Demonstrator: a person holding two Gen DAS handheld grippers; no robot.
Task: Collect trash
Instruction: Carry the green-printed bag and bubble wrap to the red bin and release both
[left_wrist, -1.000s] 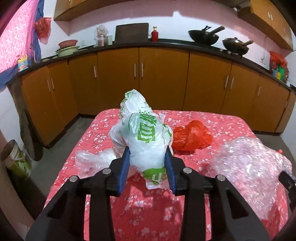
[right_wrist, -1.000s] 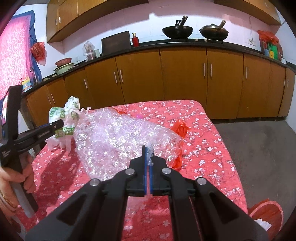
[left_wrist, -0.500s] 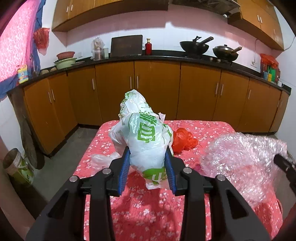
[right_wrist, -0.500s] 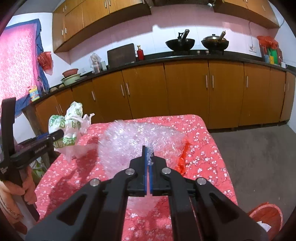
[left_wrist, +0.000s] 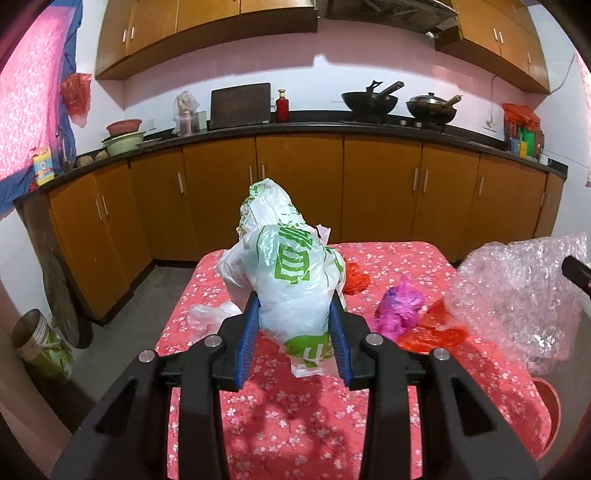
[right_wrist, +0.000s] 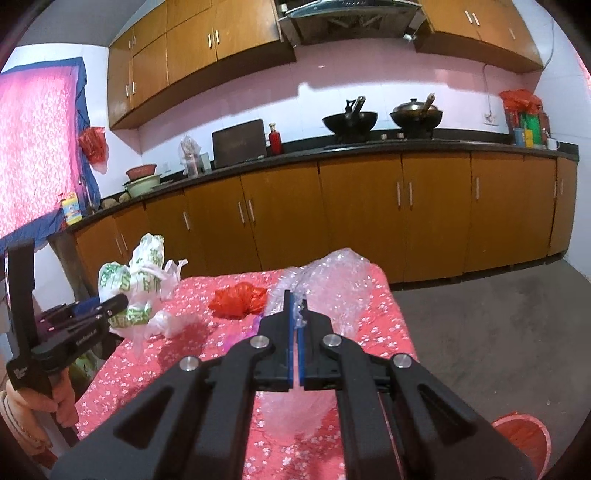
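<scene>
My left gripper (left_wrist: 293, 321) is shut on a white plastic bag with green print (left_wrist: 291, 280), held above the red flowered tablecloth (left_wrist: 295, 424). The same bag (right_wrist: 133, 284) and the left gripper (right_wrist: 110, 308) appear at the left of the right wrist view. My right gripper (right_wrist: 296, 306) is shut on a sheet of clear bubble wrap (right_wrist: 332, 284), lifted off the table; the bubble wrap (left_wrist: 517, 295) hangs at the right in the left wrist view. On the cloth lie a red bag (right_wrist: 238, 299), a pink bag (left_wrist: 400, 308), a flat red bag (left_wrist: 432, 334) and a clear bag (left_wrist: 210, 314).
A red bin (right_wrist: 521, 439) stands on the floor at the table's right side. A green-labelled bucket (left_wrist: 40, 343) sits on the floor at the left. Brown cabinets (left_wrist: 295, 199) under a black counter with woks (left_wrist: 369, 99) run along the back wall. A hand (right_wrist: 62, 398) grips the left gripper's handle.
Both grippers have risen and pulled back from the table with their loads. The bubble wrap has lifted off the cloth, uncovering the pink bag and flat red bag.
</scene>
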